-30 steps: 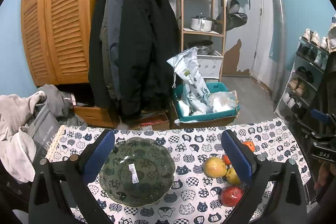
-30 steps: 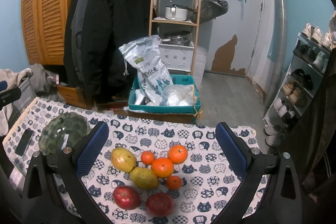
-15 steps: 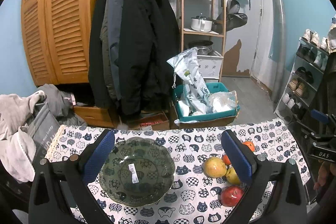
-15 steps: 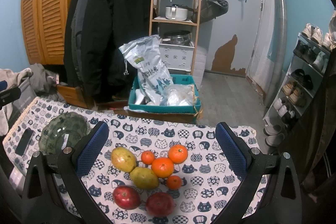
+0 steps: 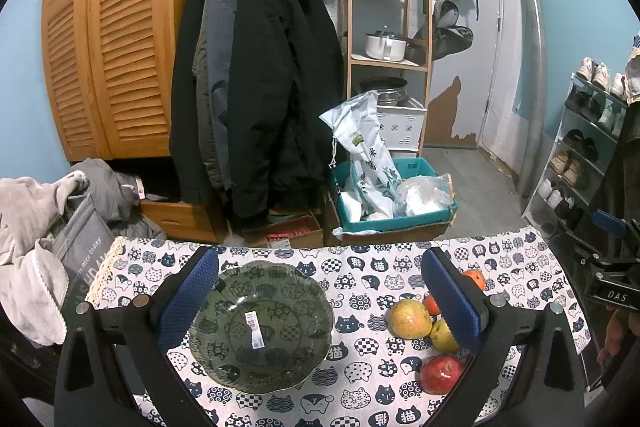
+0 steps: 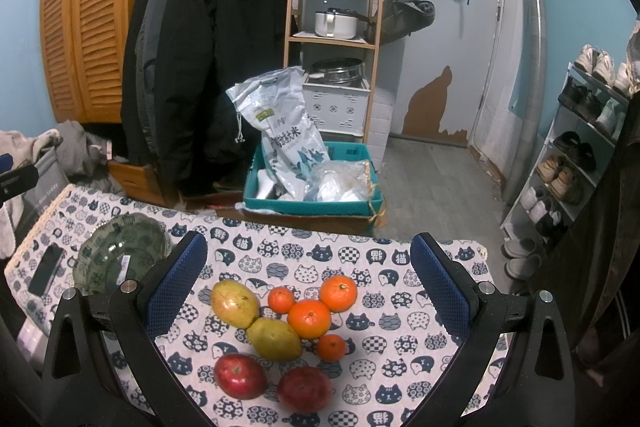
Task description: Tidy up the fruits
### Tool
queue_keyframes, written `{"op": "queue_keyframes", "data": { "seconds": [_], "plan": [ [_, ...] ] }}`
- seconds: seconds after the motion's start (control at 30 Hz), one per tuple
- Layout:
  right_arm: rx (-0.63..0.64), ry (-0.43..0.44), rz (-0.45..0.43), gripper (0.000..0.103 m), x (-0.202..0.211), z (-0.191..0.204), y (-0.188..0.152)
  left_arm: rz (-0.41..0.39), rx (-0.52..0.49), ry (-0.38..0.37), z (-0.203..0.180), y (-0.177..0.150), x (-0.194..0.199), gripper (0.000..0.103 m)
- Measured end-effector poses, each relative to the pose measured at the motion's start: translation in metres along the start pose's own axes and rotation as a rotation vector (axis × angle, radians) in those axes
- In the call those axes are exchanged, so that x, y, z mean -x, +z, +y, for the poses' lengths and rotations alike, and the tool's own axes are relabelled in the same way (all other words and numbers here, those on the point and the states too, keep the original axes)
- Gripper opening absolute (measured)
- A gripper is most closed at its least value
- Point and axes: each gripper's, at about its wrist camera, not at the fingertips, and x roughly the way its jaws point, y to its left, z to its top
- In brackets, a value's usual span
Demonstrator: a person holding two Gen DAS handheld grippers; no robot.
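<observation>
Fruits lie clustered low in the centre of the right wrist view on a table covered with a white cloth printed with navy cat faces (image 6: pixel 360 255): two yellow-green pears (image 6: pixel 235 303), four oranges of mixed sizes (image 6: pixel 309 313) and two red apples (image 6: pixel 240 375), most touching a neighbour. A scalloped, translucent green glass bowl (image 5: pixel 262 325) with a white barcode sticker sits empty at lower centre of the left wrist view, well apart from the pile, and a dark phone (image 6: pixel 45 269) lies beyond it at the left edge of the right view. The right gripper (image 6: pixel 308 275) hovers above the fruit, blue-padded fingers (image 6: pixel 176 281) spread wide, holding nothing. The left gripper (image 5: pixel 320 301) hangs over the bowl, equally wide open and empty. Likely risks: closing on one round fruit could nudge its touching neighbours and send them rolling toward the table's edge; a smooth apple could slip from the pads; a fruit dropped rather than lowered might chip the glass or shift the bowl toward the phone.
</observation>
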Motion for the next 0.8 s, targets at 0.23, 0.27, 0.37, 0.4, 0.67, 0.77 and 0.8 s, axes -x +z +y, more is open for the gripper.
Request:
{"op": "queue_keyframes", "data": {
  "seconds": [0.23,0.27,0.37,0.4,0.67,0.77,0.8],
  "plan": [
    [0.0,0.0,-0.001,0.1,0.0002,-0.0001,0.0003,0.0,0.001,0.0,0.0001,-0.0003,0.0001,0.102],
    [0.0,0.0,0.0,0.1,0.0002,0.0001,0.0002,0.0,0.001,0.0,-0.0001,-0.0001,0.0,0.102],
    [0.0,0.0,0.001,0.1,0.0003,0.0004,0.0002,0.0,0.001,0.001,-0.0001,0.0001,0.0,0.102],
    [0.0,-0.002,0.002,0.1,-0.0003,0.0019,-0.0007,0.0,0.001,0.0,-0.0001,0.0001,0.0,0.102],
    [-0.001,-0.001,0.001,0.1,0.0,0.0004,-0.0015,0.002,0.001,-0.002,0.0006,0.0003,-0.0001,0.102],
    [0.0,-0.002,0.0,0.1,0.0002,-0.0006,-0.0012,0.004,0.001,-0.001,0.0003,-0.0024,0.0012,0.102],
    [-0.001,0.0,0.0,0.1,0.0003,-0.0005,-0.0015,0.004,0.0,0.0,-0.0003,-0.0035,0.0014,0.102]
  ]
}}
